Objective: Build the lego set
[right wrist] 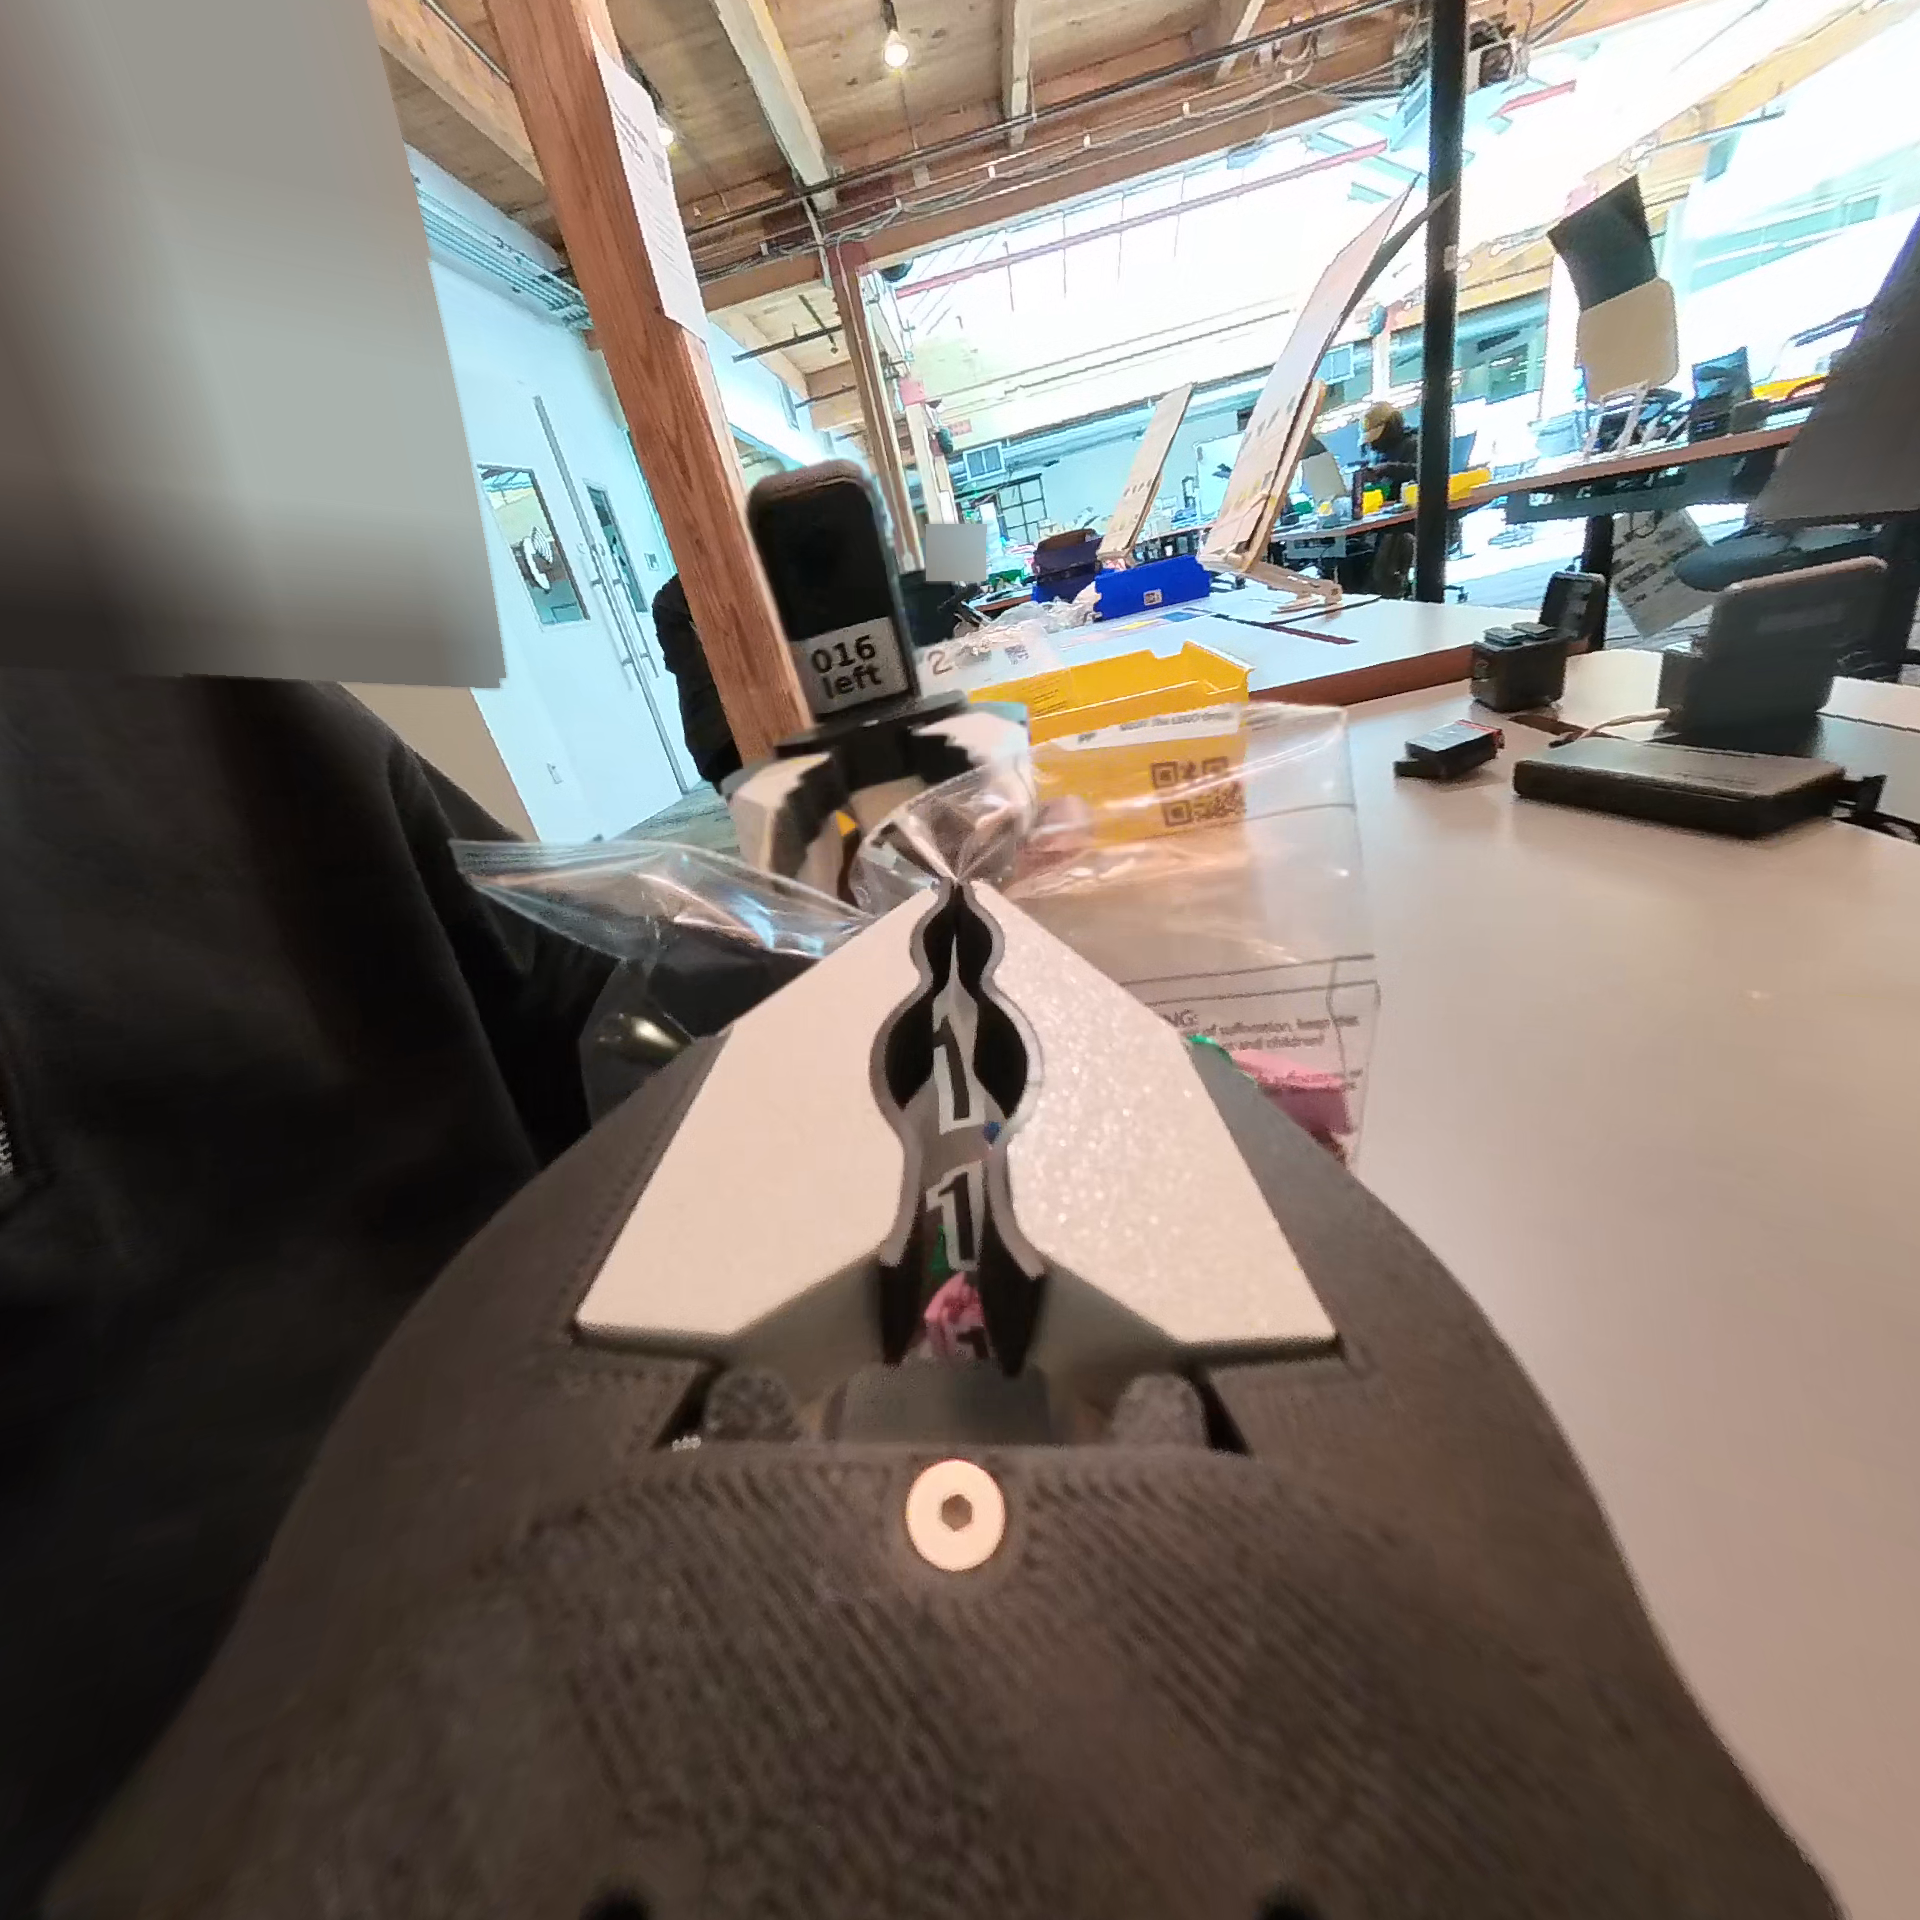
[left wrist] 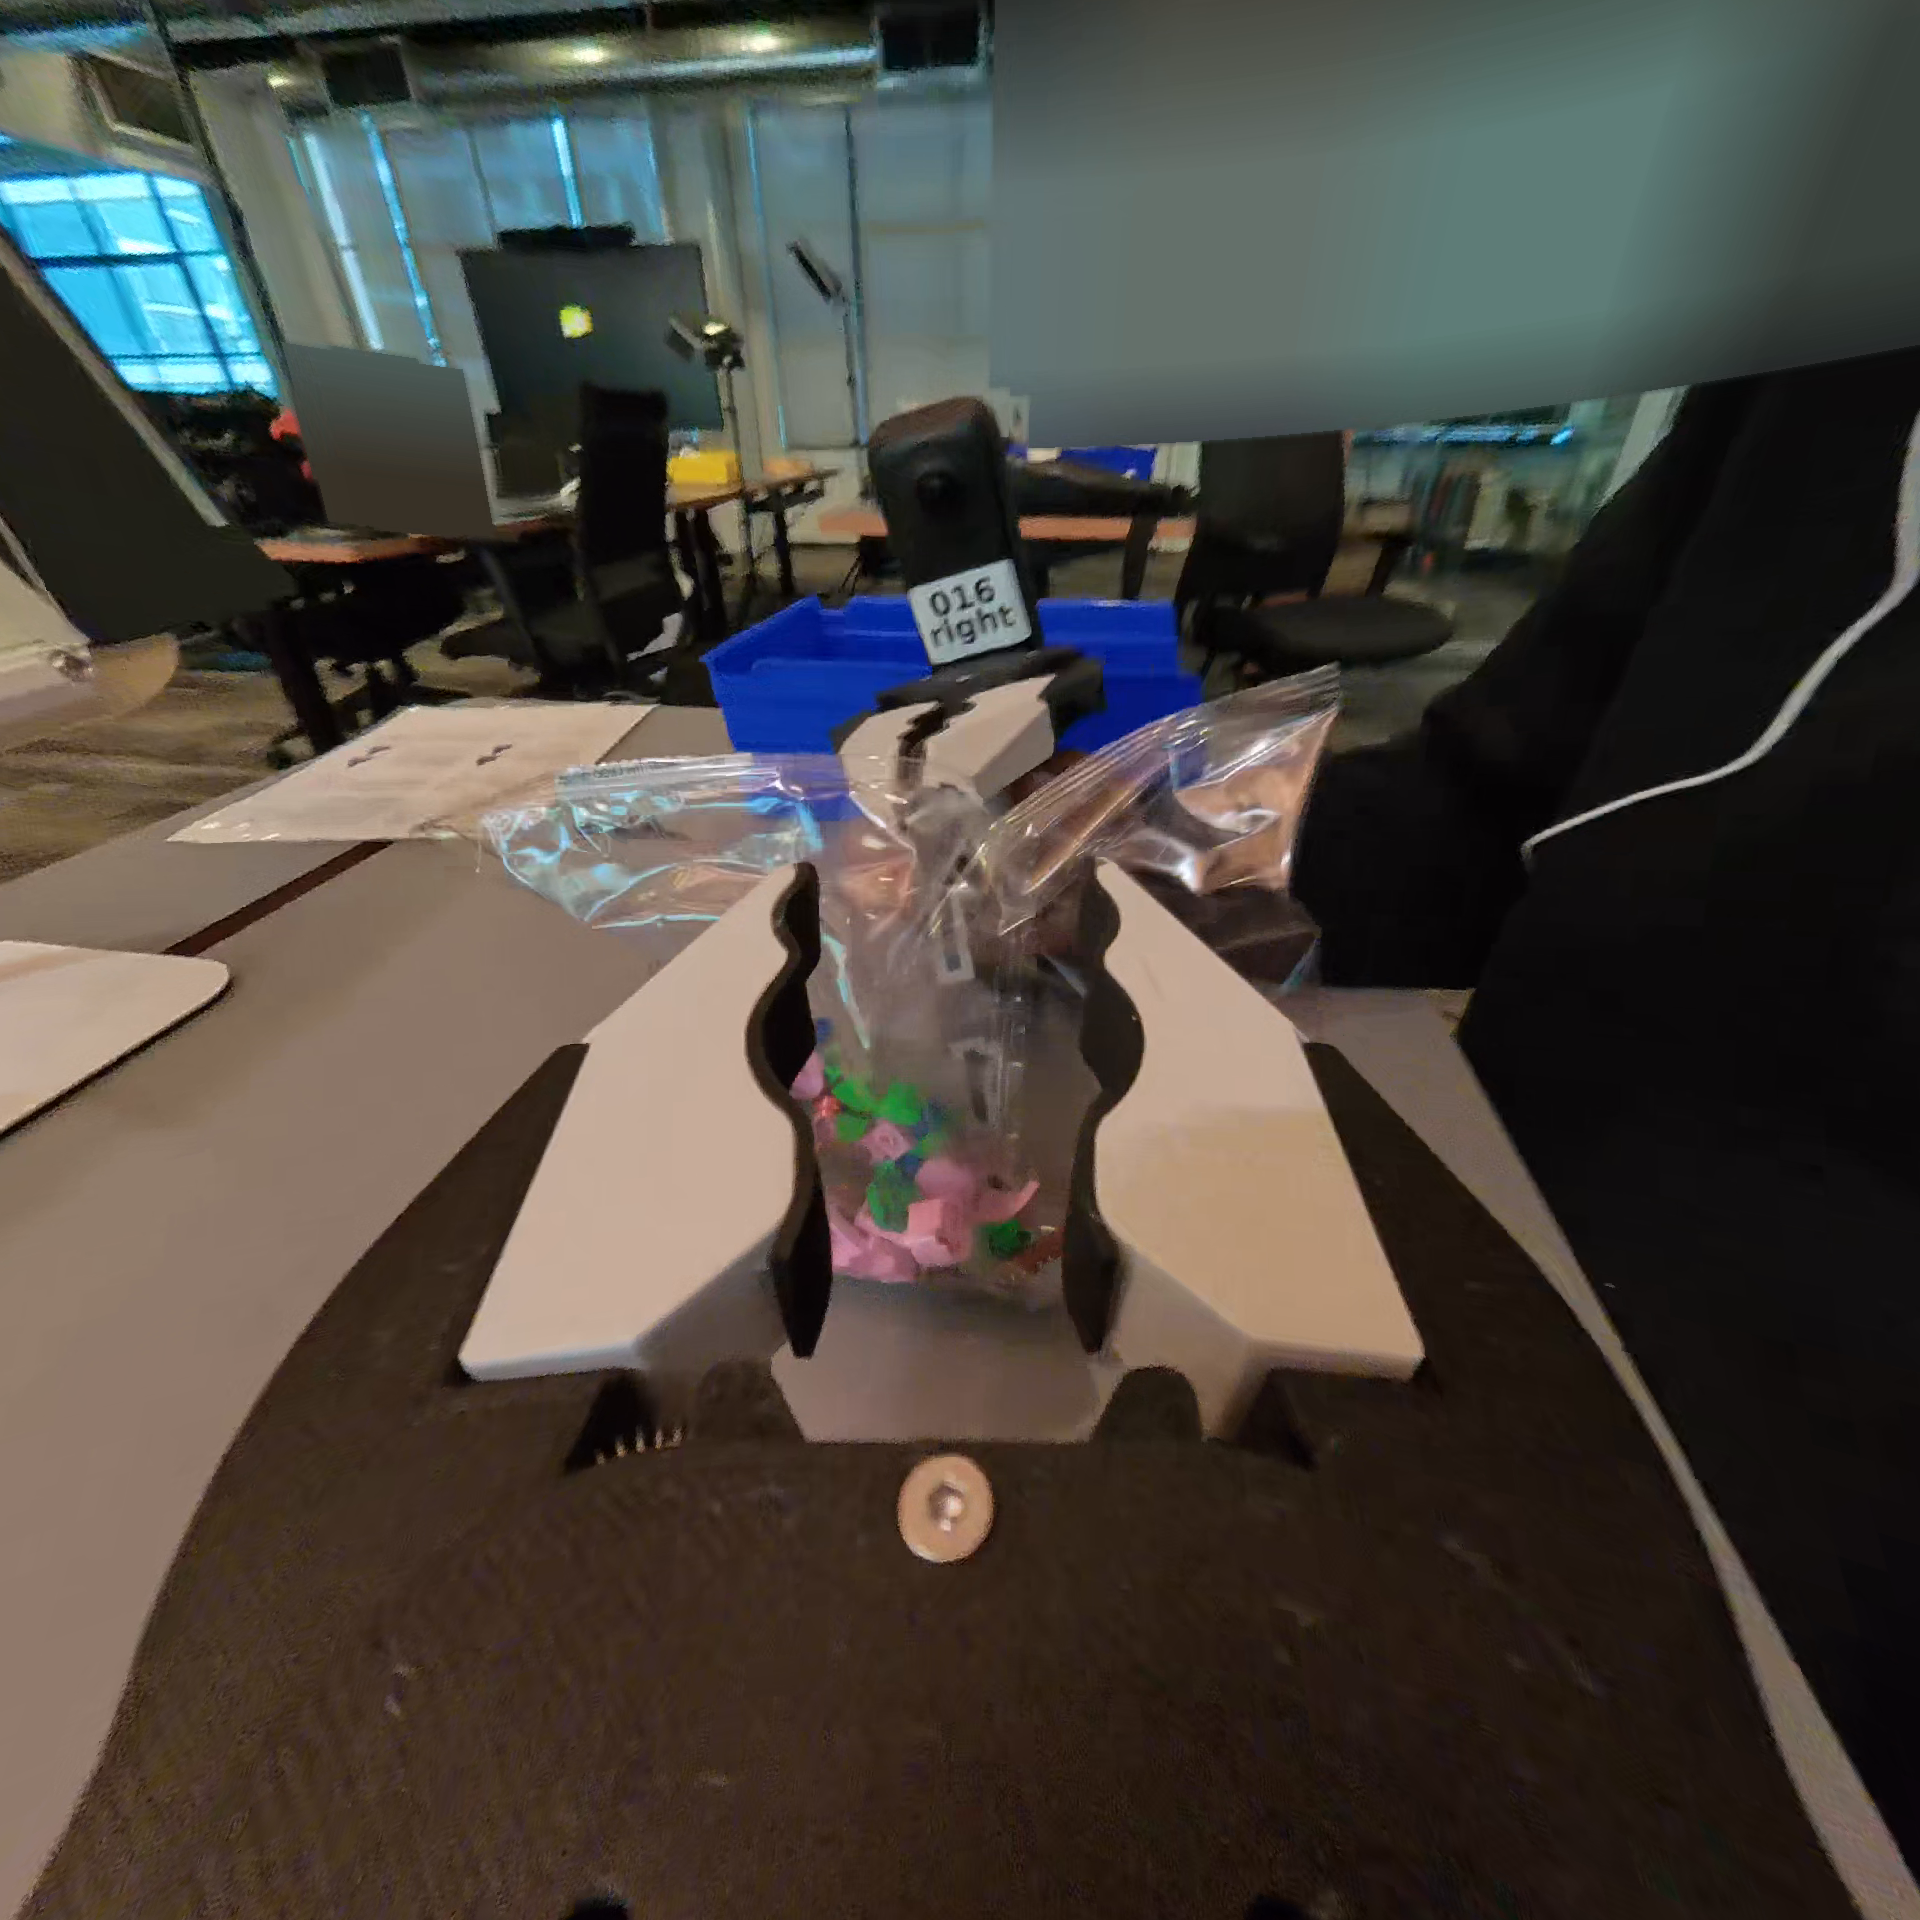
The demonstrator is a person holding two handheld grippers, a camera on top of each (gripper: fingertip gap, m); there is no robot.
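nearest the lens in the left wrist view, the left gripper (left wrist: 940, 1101) has its jaws spread wide, released, standing either side of a clear plastic bag (left wrist: 914, 1039) without pinching it. pink and green lego pieces (left wrist: 914, 1184) sit heaped in the bag's bottom, just over the grey counter (left wrist: 312, 1091). beyond, the right gripper (left wrist: 940, 774) bites the bunched neck of the bag from the far side. a blue bin (left wrist: 790, 675) stands behind it, a printed sheet (left wrist: 436, 769) lies to the left, and a dark sleeve (left wrist: 1662, 831) fills the right edge.

from the right wrist view, the right gripper (right wrist: 958, 894) has its jaws clenched on the film of the bag (right wrist: 1195, 935), the tips meeting on a gathered pleat. the left gripper (right wrist: 883, 790) shows farther off at the bag's top, and a yellow bin (right wrist: 1122, 696) stands behind on the counter (right wrist: 1610, 1039).

the set is not yet begun — the pieces are all bagged. the grip is on thin, slick film, so a hard pull may let it slide free, or tear it suddenly and scatter small pieces over the counter's edge. with only one gripper holding, the bag may simply swing instead of opening.
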